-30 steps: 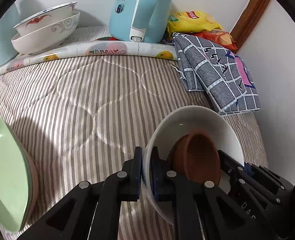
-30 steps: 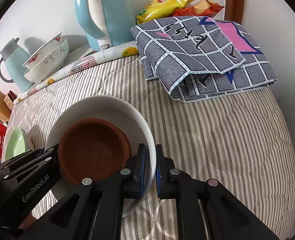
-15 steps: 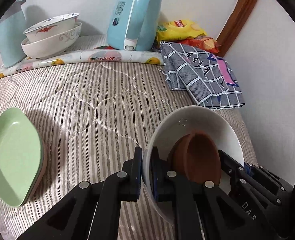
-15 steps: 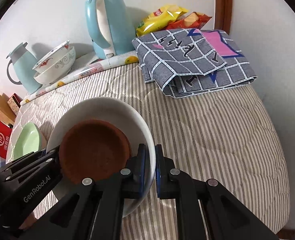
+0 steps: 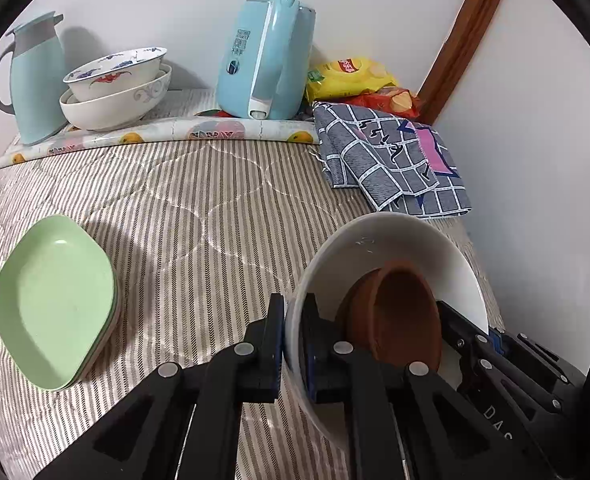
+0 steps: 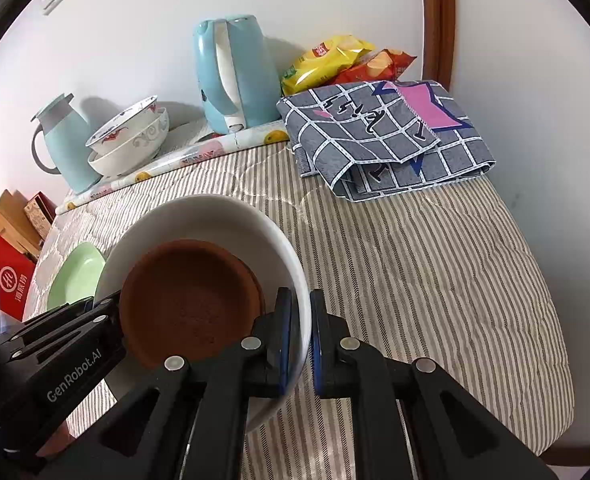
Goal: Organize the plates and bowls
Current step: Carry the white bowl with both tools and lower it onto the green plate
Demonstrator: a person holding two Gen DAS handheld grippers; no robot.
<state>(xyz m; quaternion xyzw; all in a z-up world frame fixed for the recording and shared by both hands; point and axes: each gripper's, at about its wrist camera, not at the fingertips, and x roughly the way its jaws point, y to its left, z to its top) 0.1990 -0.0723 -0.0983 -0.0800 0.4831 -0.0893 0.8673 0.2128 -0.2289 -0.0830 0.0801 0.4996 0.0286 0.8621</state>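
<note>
A large white bowl (image 5: 391,240) (image 6: 215,216) hangs above the striped table with a small brown bowl (image 5: 403,316) (image 6: 191,304) lying inside it. My left gripper (image 5: 293,320) is shut on the white bowl's left rim. My right gripper (image 6: 299,320) is shut on its right rim. Each gripper shows in the other's view at the far side of the bowl. Stacked green plates (image 5: 55,300) (image 6: 75,276) lie at the table's left. Two patterned white bowls (image 5: 115,92) (image 6: 129,140) sit nested at the back left.
A blue kettle (image 5: 267,56) (image 6: 235,72) and a pale blue jug (image 5: 35,76) (image 6: 65,140) stand along the back wall. A folded grey checked cloth (image 5: 391,160) (image 6: 387,136) and snack bags (image 5: 351,76) (image 6: 327,60) fill the back right corner. A fruit-print mat (image 5: 155,136) edges the back.
Both grippers have lifted the white bowl with the brown bowl in it and drawn back from the wall. The table looks farther away, and the green plates and jug have come into view.
</note>
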